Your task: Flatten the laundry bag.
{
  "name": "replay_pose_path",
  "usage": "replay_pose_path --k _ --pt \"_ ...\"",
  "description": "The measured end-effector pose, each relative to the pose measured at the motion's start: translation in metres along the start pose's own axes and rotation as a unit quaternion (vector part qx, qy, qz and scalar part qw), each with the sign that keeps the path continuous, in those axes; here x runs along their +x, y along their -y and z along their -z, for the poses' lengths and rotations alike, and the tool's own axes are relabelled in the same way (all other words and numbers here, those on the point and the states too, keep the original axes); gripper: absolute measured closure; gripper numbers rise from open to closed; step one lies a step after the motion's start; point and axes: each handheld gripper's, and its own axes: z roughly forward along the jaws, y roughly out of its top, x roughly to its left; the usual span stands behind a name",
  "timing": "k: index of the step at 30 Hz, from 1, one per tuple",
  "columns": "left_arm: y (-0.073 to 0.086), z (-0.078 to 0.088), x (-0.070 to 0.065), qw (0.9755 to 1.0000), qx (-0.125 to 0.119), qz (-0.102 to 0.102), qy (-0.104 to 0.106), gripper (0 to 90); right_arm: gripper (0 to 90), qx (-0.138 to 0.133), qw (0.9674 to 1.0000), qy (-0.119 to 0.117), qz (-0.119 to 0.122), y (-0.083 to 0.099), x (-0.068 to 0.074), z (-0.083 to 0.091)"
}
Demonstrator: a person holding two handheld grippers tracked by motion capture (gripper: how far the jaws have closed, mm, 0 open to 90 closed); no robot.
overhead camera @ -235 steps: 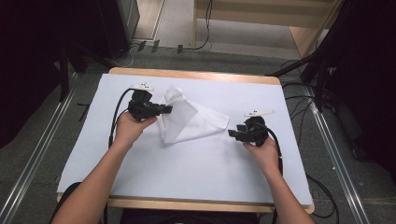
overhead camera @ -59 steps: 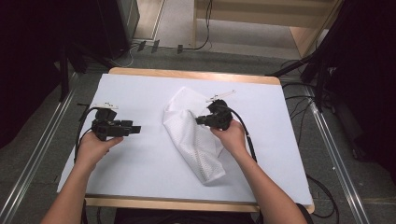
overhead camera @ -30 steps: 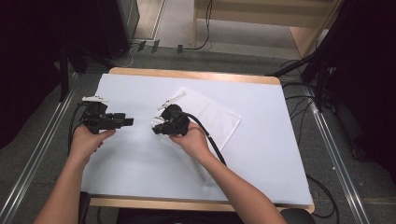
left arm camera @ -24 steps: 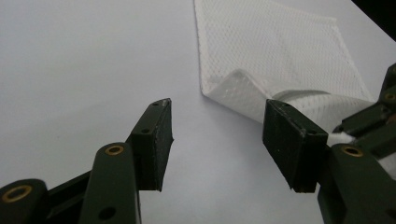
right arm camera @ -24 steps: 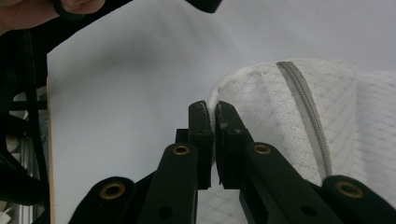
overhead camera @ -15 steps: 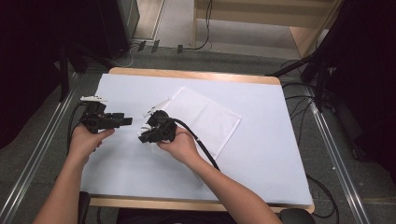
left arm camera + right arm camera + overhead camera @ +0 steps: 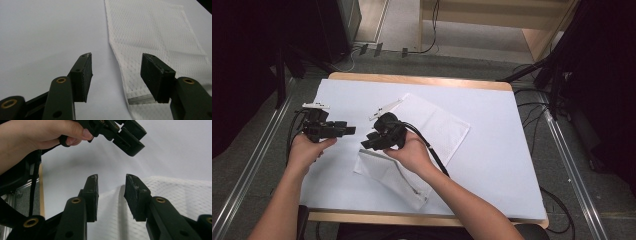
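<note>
At the left of the high view, the left hand-held gripper [image 7: 347,131] hovers with jaws wide apart, holding nothing. In the middle, the right hand-held gripper [image 7: 368,142] has just been opening above the folded white mesh bag [image 7: 439,127], which lies flat on the desk [image 7: 512,150].

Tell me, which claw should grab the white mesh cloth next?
Probably the right claw: it hovers over the folded white mesh cloth, jaws just opening with nothing between them. The left claw is open too, but beside the cloth's edge over the white table cover.
</note>
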Motion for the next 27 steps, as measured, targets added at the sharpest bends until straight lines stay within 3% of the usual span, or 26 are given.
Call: replay_pose_path --k 7,13,17,24,27 --pt "-0.002 -0.014 -0.003 0.9999 0.010 -0.009 0.004 43.5 64.9 -0.003 0.9999 0.013 -0.007 0.016 -0.013 0.013" --pt "-0.006 -0.030 -0.007 0.9996 0.022 -0.014 0.008 43.6 64.9 0.000 0.9992 0.030 -0.028 0.048 -0.032 0.023" --pt "-0.009 -0.038 -0.010 0.9992 0.029 -0.024 0.010 43.7 64.9 -0.003 0.9980 0.056 -0.030 0.068 -0.043 0.035" --pt "-0.017 -0.055 -0.018 0.9983 0.042 -0.036 0.019 43.7 64.0 -0.015 0.9934 0.091 -0.069 0.105 -0.062 0.069" --pt "-0.020 -0.061 -0.020 0.9976 0.042 -0.053 0.011 43.7 63.1 -0.019 0.9909 0.105 -0.082 0.118 -0.069 0.081"
